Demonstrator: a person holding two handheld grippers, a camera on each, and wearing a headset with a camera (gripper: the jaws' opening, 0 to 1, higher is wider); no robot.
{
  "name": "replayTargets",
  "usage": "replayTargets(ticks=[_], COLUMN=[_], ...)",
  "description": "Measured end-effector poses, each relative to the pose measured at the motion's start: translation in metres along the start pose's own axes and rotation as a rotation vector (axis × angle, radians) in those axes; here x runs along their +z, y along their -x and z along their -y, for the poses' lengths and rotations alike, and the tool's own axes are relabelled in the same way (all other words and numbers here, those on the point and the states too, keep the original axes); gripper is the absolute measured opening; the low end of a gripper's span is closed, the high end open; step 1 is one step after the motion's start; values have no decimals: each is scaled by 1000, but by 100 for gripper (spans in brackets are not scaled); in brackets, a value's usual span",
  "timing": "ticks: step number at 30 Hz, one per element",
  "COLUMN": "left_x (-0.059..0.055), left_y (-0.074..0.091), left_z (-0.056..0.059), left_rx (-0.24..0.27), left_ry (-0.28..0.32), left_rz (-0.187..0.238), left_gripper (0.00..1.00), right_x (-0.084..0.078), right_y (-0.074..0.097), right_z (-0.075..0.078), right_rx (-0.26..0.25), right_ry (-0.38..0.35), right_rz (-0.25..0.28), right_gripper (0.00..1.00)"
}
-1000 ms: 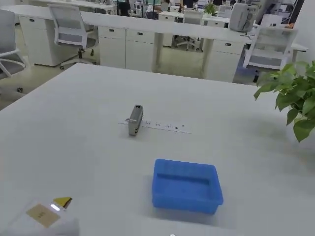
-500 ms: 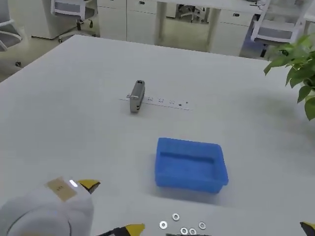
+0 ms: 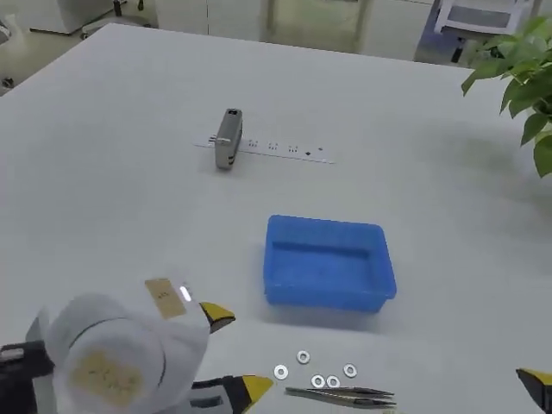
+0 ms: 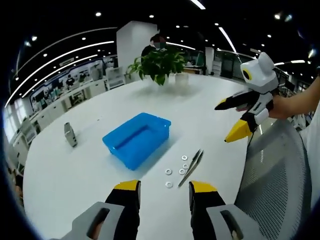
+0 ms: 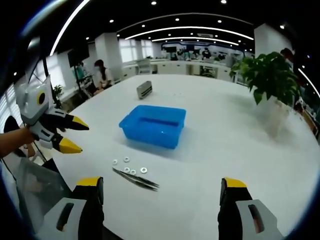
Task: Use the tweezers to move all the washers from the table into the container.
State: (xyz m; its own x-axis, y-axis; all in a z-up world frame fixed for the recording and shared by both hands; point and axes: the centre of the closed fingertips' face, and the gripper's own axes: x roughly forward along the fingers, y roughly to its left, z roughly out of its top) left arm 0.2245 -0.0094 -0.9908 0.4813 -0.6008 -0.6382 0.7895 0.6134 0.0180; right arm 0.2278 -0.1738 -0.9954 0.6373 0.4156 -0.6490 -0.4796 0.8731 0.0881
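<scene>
Hovering over white bench (image 3: 129,198) in strip-lit office: left gripper (image 4: 165,186) jaws partly open, right gripper (image 5: 161,183) jaws spread wide, both empty. Washers (image 3: 318,381) lying beside tweezers (image 3: 341,395), near blue container (image 3: 328,263).

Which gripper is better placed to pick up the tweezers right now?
Probably left: the left gripper, jaws open, sits just short of the tweezers, while the right gripper hangs farther off.

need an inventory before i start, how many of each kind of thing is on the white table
small silver ring washers: 5
thin metal tweezers: 1
blue rectangular plastic container: 1
grey metal block: 1
green leafy plant: 1
total: 9
</scene>
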Motion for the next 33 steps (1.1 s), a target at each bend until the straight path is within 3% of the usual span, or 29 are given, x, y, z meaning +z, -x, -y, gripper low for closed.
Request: replayTargets(ticks=[5,9,12,15,23,33], left_x=[-6,-18,-23,-31,-36,-44], left_y=[-19,-36,-46,-57,-76,-84], left_z=[11,17,21,22,25,34], left_rx=[-115,-166,-200,-217,-266,-313], left_ry=[-66,-140,-158,-178,-204,-281], left_rz=[-52,-112,-125,-153,-179,-204], left_gripper=[26,19,15,13,5,0], right_x=[-5,-6,-8,-10,-15,-11], right_y=[-2,-3,-4,-4,-3,-2], right_z=[-3,-5,-6,-9,-10,-18], right_rx=[6,12,16,23,29,55], right_ry=[-2,-1,-3,-3,-11,15], right_rz=[-18,-27,-32,-39,-49,-44], right_gripper=[96,96,95,95,95,95])
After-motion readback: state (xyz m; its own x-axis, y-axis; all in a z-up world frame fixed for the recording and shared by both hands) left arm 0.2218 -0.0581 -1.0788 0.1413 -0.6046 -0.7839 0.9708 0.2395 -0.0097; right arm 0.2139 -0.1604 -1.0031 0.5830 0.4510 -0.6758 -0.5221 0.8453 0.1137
